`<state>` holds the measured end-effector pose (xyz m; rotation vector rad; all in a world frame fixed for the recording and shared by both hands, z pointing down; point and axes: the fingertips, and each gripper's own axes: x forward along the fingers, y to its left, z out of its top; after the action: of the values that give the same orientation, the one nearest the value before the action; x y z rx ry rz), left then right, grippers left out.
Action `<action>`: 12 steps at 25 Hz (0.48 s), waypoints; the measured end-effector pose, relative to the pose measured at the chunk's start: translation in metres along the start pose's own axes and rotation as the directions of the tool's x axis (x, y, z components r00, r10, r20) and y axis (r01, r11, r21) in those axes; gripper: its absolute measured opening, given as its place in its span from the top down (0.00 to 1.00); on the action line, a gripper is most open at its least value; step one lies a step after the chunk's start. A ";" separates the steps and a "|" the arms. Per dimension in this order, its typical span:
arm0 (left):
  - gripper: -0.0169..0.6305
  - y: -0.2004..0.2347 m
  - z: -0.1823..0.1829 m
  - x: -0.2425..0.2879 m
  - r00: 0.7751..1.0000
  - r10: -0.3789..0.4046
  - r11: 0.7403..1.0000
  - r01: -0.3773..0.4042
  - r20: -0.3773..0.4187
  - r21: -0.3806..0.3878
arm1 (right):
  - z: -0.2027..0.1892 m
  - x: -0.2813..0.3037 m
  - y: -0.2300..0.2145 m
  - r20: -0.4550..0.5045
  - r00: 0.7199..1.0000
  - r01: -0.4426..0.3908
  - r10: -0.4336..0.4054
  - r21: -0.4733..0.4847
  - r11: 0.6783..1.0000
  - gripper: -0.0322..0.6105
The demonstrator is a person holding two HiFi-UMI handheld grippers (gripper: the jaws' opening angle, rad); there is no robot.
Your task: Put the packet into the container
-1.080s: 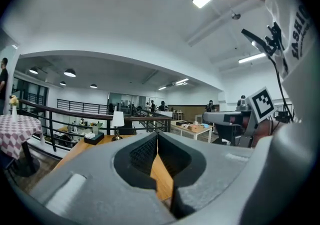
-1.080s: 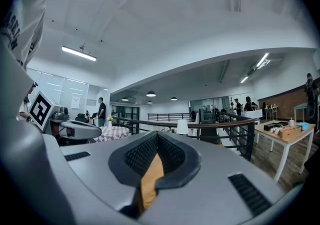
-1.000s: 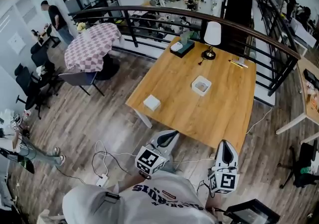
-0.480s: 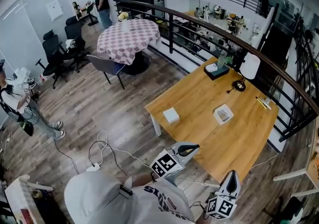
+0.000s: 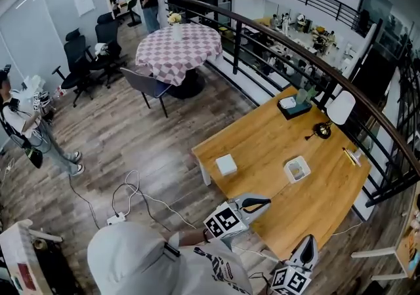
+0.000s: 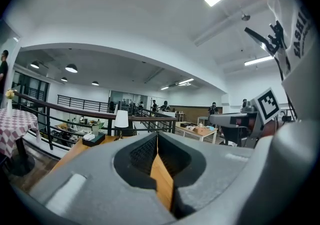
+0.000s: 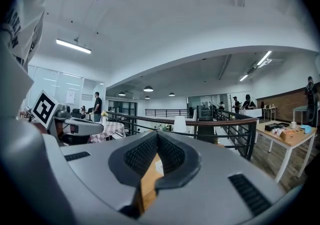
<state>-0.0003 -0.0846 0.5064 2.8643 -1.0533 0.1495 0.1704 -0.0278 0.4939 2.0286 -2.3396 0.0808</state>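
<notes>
A white square packet lies near the left corner of the wooden table. To its right on the table sits a shallow white container. My left gripper is held level at the table's near edge, short of both; its jaws are shut with nothing between them, as the left gripper view shows. My right gripper hangs lower right, off the table edge, pointing toward the table. Its jaws are shut and hold nothing.
A white-shaded lamp, a black tray with a box and a pencil sit at the table's far side by a black railing. A checkered round table, chairs, floor cables and standing people are to the left.
The head view has swung, so the wooden table now sits further right and lower. Both grippers stay shut and low near the table's near edge; the left one now reaches the edge.
</notes>
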 end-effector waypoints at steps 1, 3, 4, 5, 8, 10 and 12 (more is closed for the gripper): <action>0.96 0.008 0.001 0.005 1.000 0.001 1.000 -0.001 0.003 -0.003 | 0.000 0.010 0.002 -0.001 1.000 -0.006 0.006 -0.004 1.000 0.94; 0.96 0.024 0.002 0.012 1.000 0.003 1.000 -0.003 0.015 -0.005 | 0.003 0.029 0.008 -0.004 1.000 -0.018 0.018 -0.015 1.000 0.94; 0.96 0.032 0.003 0.016 1.000 0.003 1.000 -0.003 0.022 -0.005 | 0.005 0.038 0.011 -0.006 1.000 -0.023 0.023 -0.020 1.000 0.94; 0.96 0.040 0.003 0.020 1.000 0.002 1.000 -0.002 0.025 -0.005 | 0.008 0.047 0.015 -0.009 1.000 -0.027 0.027 -0.024 0.999 0.94; 0.96 0.064 0.010 0.029 1.000 -0.007 1.000 0.008 0.018 -0.019 | 0.017 0.074 0.025 -0.022 0.999 -0.037 0.037 -0.026 0.999 0.94; 0.96 0.081 0.017 0.036 1.000 -0.009 1.000 0.009 0.024 -0.023 | 0.024 0.094 0.031 -0.032 0.998 -0.047 0.046 -0.032 0.998 0.94; 0.96 0.099 0.023 0.041 0.999 -0.007 1.000 0.008 0.033 -0.021 | 0.030 0.113 0.038 -0.040 0.998 -0.056 0.054 -0.044 0.997 0.94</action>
<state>-0.0316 -0.1884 0.4935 2.8610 -1.0433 0.0901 0.1172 -0.1366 0.4708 1.9253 -2.3516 0.0673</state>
